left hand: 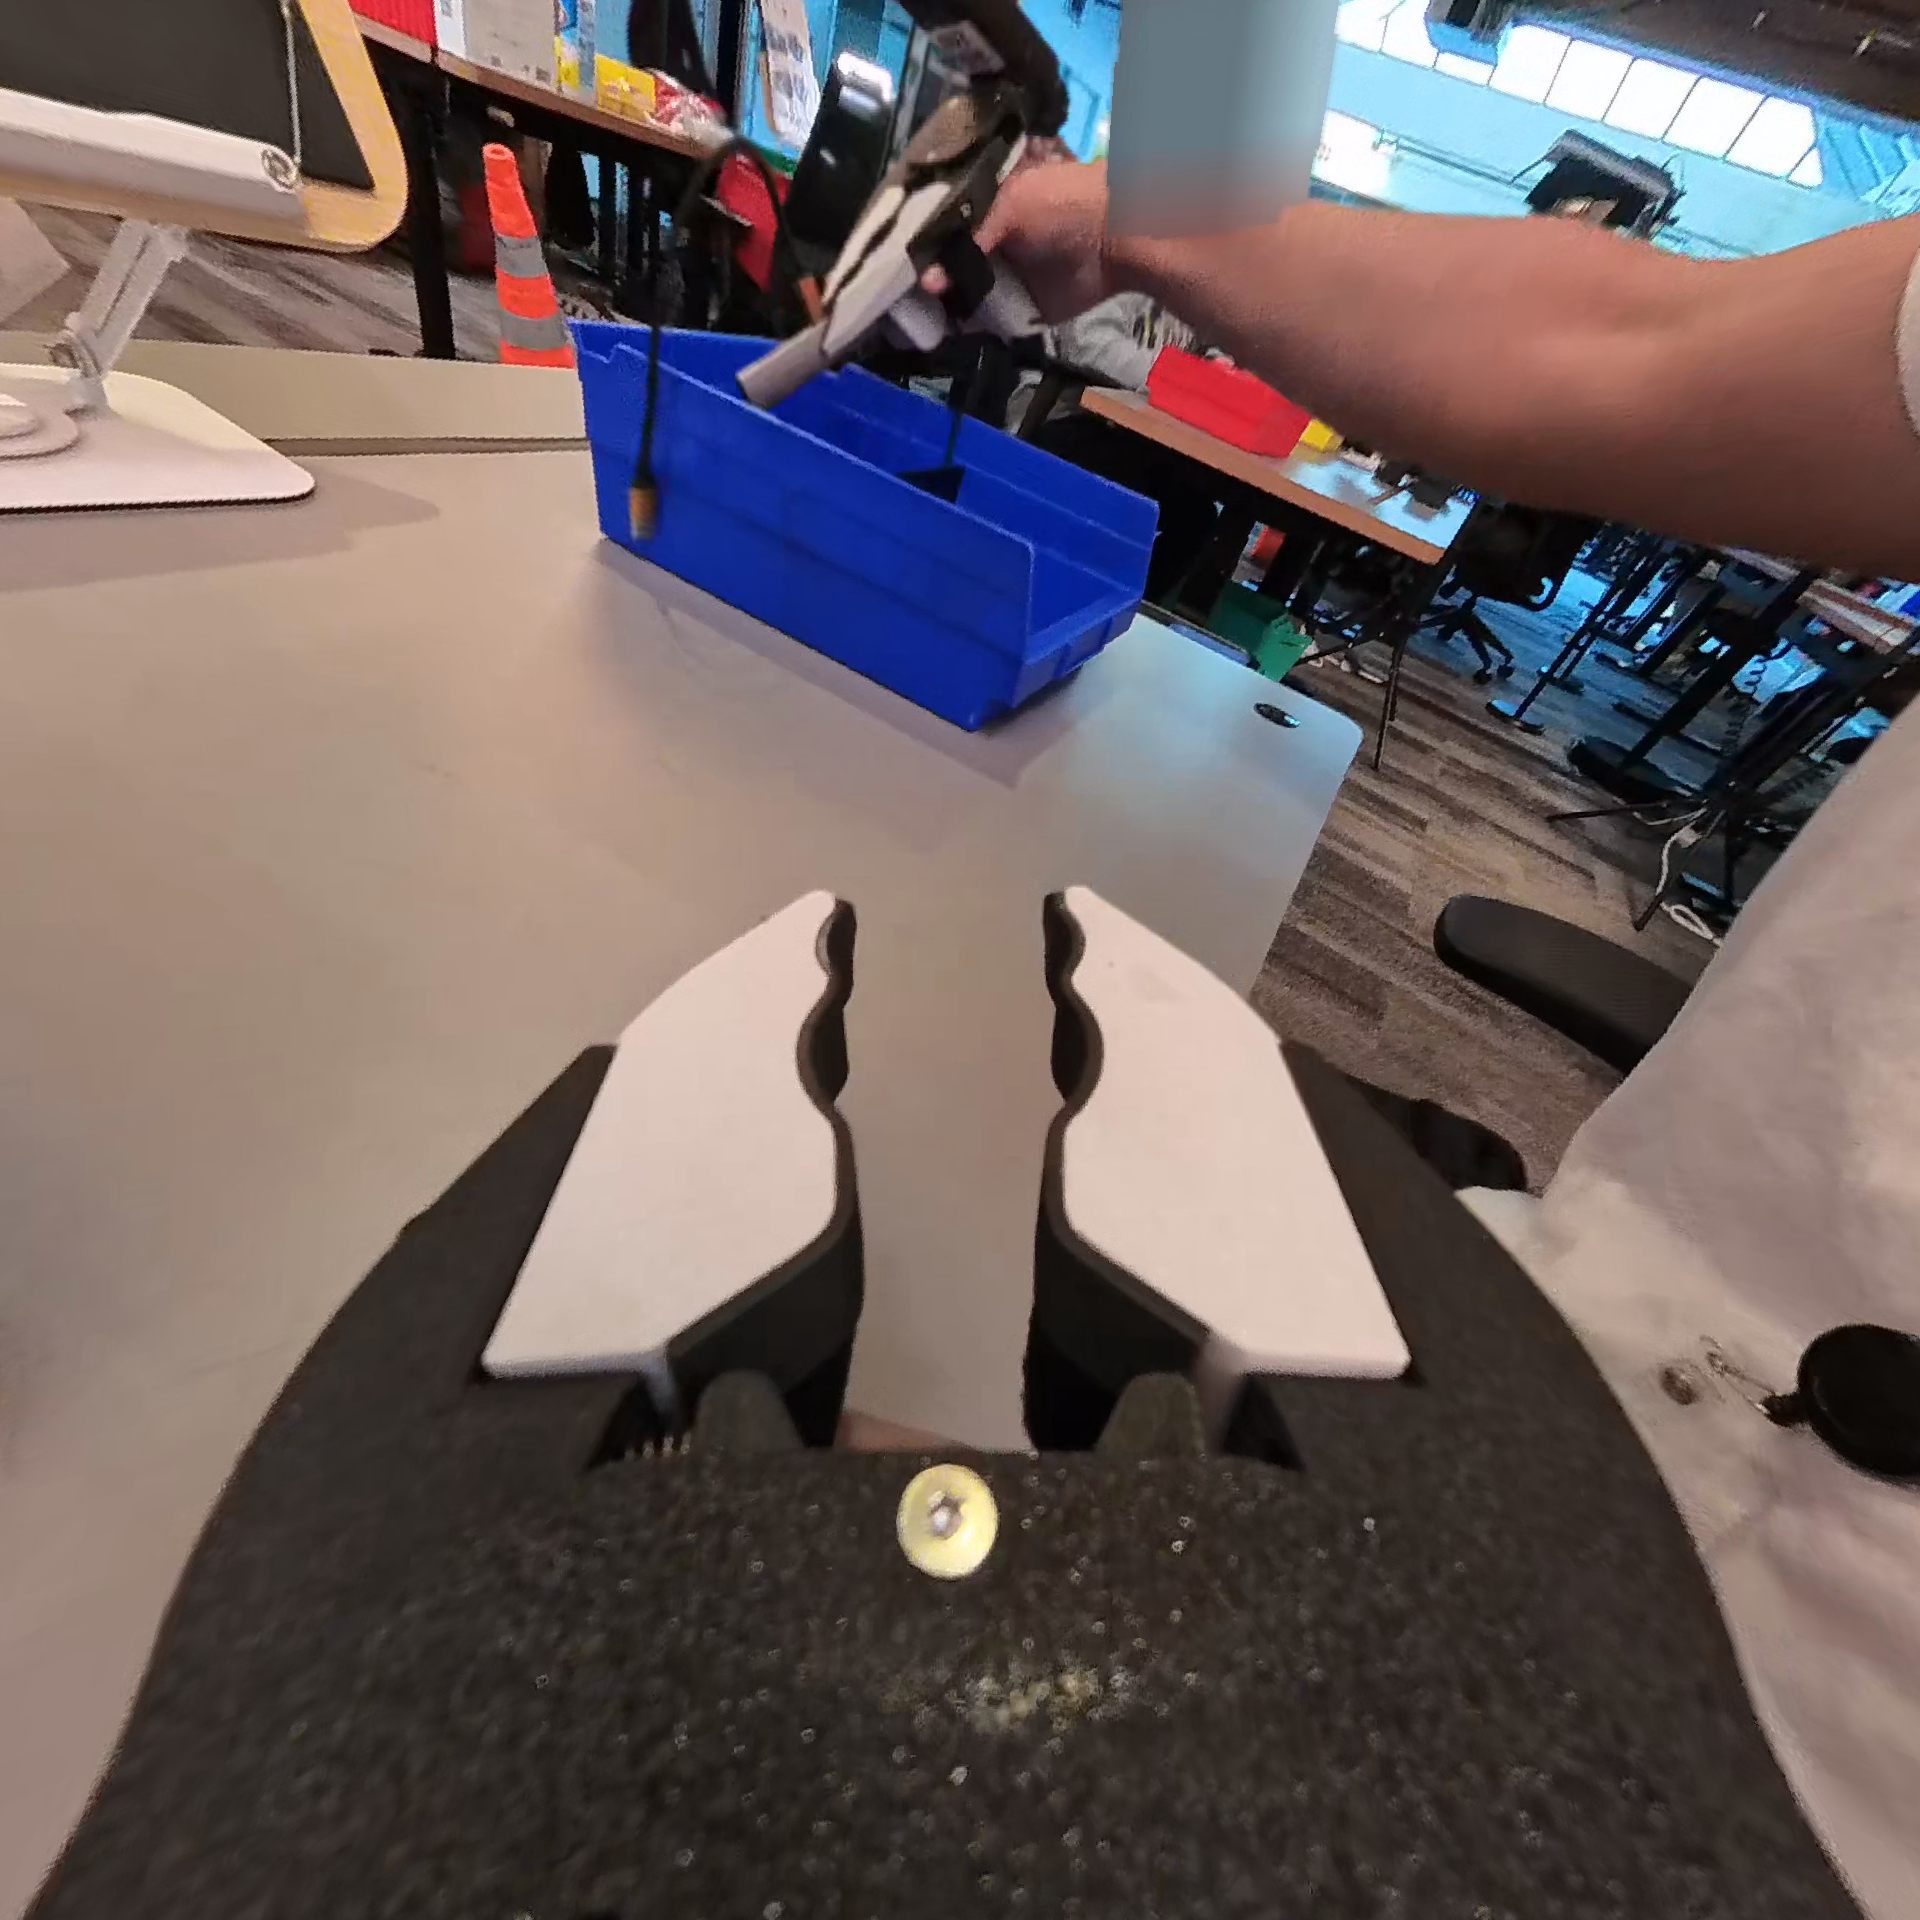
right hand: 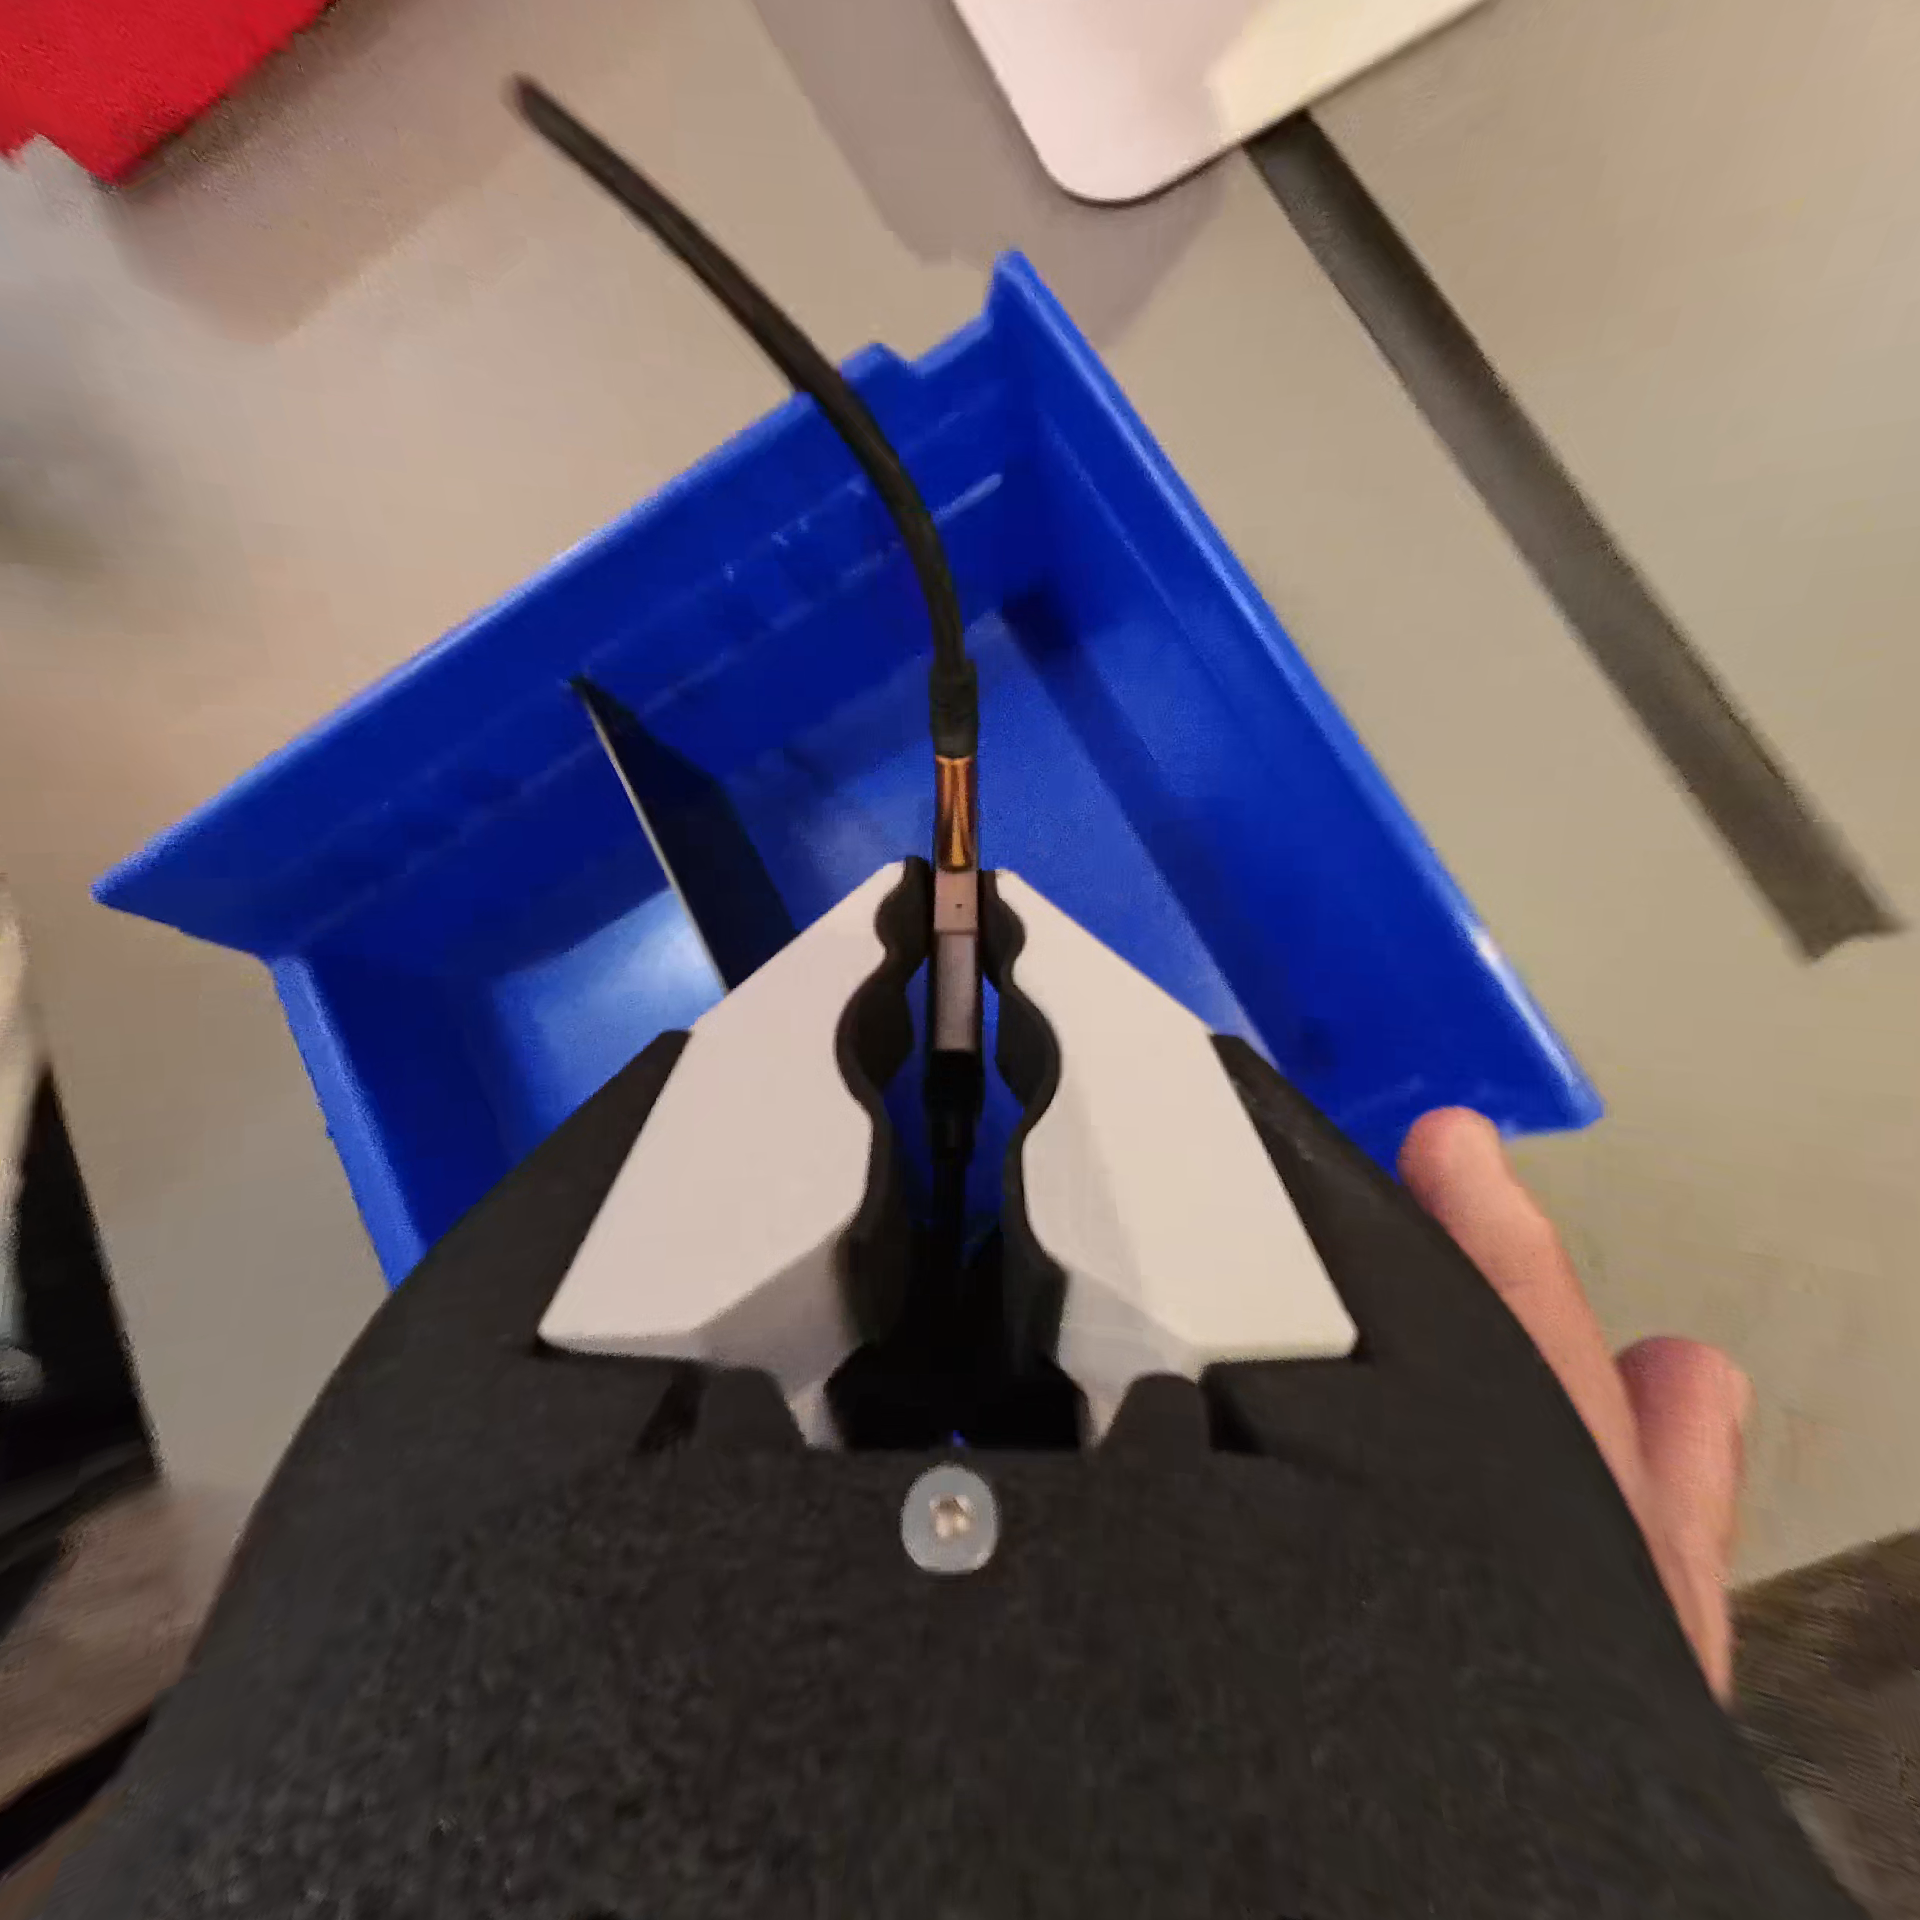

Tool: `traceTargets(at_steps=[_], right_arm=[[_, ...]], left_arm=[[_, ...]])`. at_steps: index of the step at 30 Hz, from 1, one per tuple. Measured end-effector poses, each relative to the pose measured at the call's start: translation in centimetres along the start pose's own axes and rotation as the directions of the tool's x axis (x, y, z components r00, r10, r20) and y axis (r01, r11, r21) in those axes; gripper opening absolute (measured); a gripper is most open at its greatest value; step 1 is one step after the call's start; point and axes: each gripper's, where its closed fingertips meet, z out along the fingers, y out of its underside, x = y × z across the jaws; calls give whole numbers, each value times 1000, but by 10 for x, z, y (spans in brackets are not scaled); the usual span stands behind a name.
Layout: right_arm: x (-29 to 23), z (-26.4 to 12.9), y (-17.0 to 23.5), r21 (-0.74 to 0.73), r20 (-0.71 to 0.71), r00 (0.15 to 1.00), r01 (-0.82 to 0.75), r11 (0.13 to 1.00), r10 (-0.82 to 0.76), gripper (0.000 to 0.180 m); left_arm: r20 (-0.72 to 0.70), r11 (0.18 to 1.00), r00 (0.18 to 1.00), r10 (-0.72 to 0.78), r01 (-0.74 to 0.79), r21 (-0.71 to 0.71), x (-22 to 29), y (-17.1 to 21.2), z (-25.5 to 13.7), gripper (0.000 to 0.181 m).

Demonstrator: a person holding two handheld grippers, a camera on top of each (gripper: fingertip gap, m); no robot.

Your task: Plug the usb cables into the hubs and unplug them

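My right gripper [right hand: 956, 883] is shut on a slim grey hub [right hand: 956, 977], held above a blue bin [right hand: 520, 831]. A black cable [right hand: 831, 384] with a copper-coloured plug [right hand: 956, 810] sits in the hub's front end and curves away up and left. In the left wrist view the right gripper [left hand: 800, 353], held by a hand, hangs over the blue bin [left hand: 831, 540]. The cable's free copper-coloured end [left hand: 641, 499] dangles beside the bin's near wall. My left gripper [left hand: 948, 914] is open and empty, low over the grey table [left hand: 416, 831], well short of the bin.
A black divider [right hand: 686, 821] stands inside the bin. A white monitor stand base [left hand: 125, 447] sits at the table's far left. The table's right edge [left hand: 1309, 831] drops to carpet, with a black chair armrest [left hand: 1558, 977] beyond. A red bin [right hand: 135, 73] lies past the blue one. My right fingertips sit around 50 centimetres from my left ones.
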Motion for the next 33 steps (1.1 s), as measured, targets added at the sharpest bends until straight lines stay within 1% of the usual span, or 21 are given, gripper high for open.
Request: traceTargets(at_steps=[2,3,4,6,8,10,12,14,17,18,19,20,22,24,27,29,31,33], right_arm=[[4,-4,4,32,74,989,-128,991,126,8],[1,-8,1,56,133,979,-162,985,154,8],[-1,-14,-5,102,182,971,-178,979,158,8],[-2,-34,-30,278,244,961,-199,940,131,8],[-8,-52,-41,360,290,953,-193,913,87,7],[-13,-61,-40,382,286,957,-154,911,41,7],[-13,-73,-42,433,281,960,-148,889,22,7],[-12,-92,-52,529,291,957,-171,831,12,7],[-16,-133,-75,712,276,959,-162,683,-60,8],[-19,-144,-80,745,256,963,-143,652,-81,7],[-23,-150,-84,754,239,966,-122,646,-97,7],[-26,-151,-86,740,228,968,-103,665,-103,7],[-26,-140,-82,659,183,979,-54,750,-90,7],[-23,-126,-73,540,136,988,-15,841,-70,7],[-22,-106,-57,354,92,993,32,935,-68,7],[-24,-98,-48,265,82,992,67,962,-92,7],[-29,-99,-52,275,93,989,85,958,-114,7],[-27,-100,-53,274,89,991,75,959,-102,7]], left_arm=[[15,1000,1000,11,-11,-10,-4,2,0,35],[21,1000,1000,10,-10,-11,-6,2,0,35],[25,1000,1000,6,-6,-10,-7,1,0,35],[30,1000,1000,-7,7,-6,-11,1,-1,35],[37,1000,999,-16,16,-1,-13,1,-2,35],[43,1000,999,-20,20,2,-15,0,-4,35],[47,1000,999,-22,22,7,-16,-1,-5,35],[43,999,999,-30,30,13,-16,-1,-5,35],[27,999,999,-44,44,16,-14,-2,-4,35],[25,999,999,-44,44,13,-14,-1,-4,35],[25,999,999,-41,41,9,-14,-1,-3,35],[26,999,999,-37,37,5,-13,0,-3,35],[27,1000,999,-29,29,2,-12,0,-2,35],[29,1000,999,-25,25,2,-12,0,-3,35],[28,1000,999,-28,28,3,-12,0,-3,35],[31,1000,999,-29,29,0,-13,0,-3,35],[37,1000,999,-23,23,-1,-13,0,-3,35],[36,1000,999,-21,22,-4,-13,1,-3,35]])
